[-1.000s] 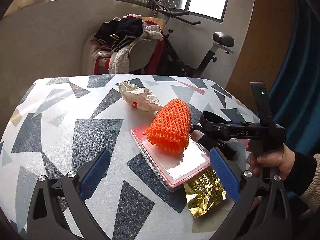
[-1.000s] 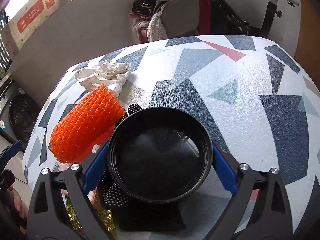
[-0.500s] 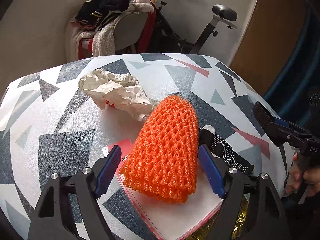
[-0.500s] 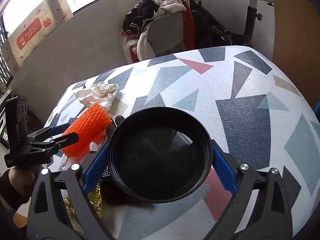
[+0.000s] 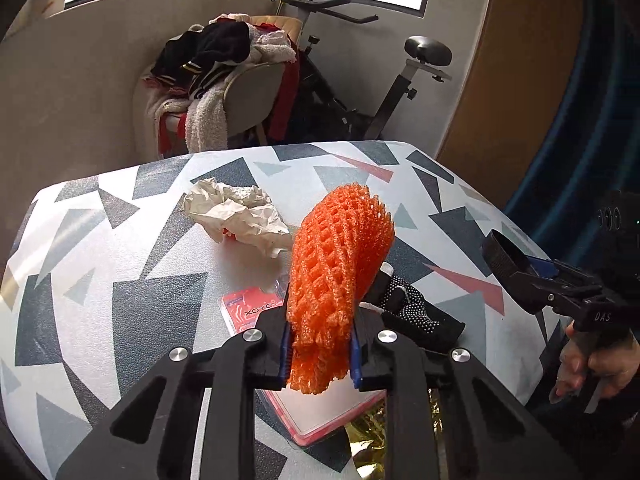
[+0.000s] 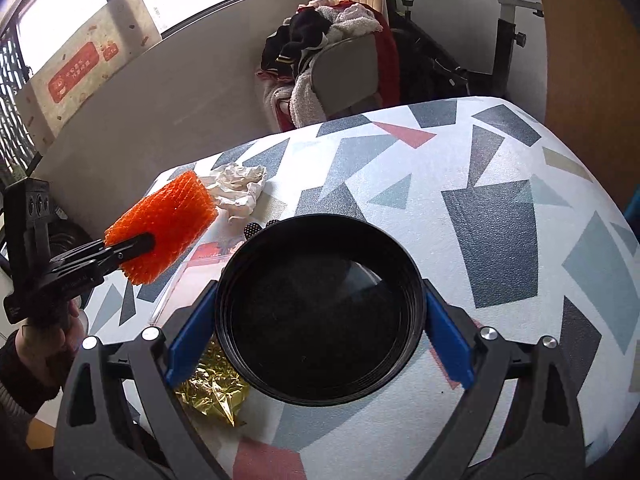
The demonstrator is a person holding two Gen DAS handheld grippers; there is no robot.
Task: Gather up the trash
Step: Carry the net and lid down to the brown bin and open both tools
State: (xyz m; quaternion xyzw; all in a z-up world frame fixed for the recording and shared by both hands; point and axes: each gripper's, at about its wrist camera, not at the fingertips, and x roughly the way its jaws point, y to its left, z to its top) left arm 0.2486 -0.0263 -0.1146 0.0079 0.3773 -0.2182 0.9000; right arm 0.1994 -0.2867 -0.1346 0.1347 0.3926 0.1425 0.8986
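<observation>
We have the left claw [image 5: 320, 354] pinching the orange foam net [image 5: 340, 264], its jaws having just closed on it, lifted clear above the bench [image 5: 120, 280] near its near edge. Below it lies a pink packet [image 5: 250, 310] printed "XOYO" (the remaining letters are hidden). The right claw [image 6: 318, 330] grips a black round bowl [image 6: 320, 320] by its sides; its body reads "DAS". Crumpled paper [image 5: 236, 214] sits toward the far edge, gold foil [image 6: 212, 392] at the near edge.
</observation>
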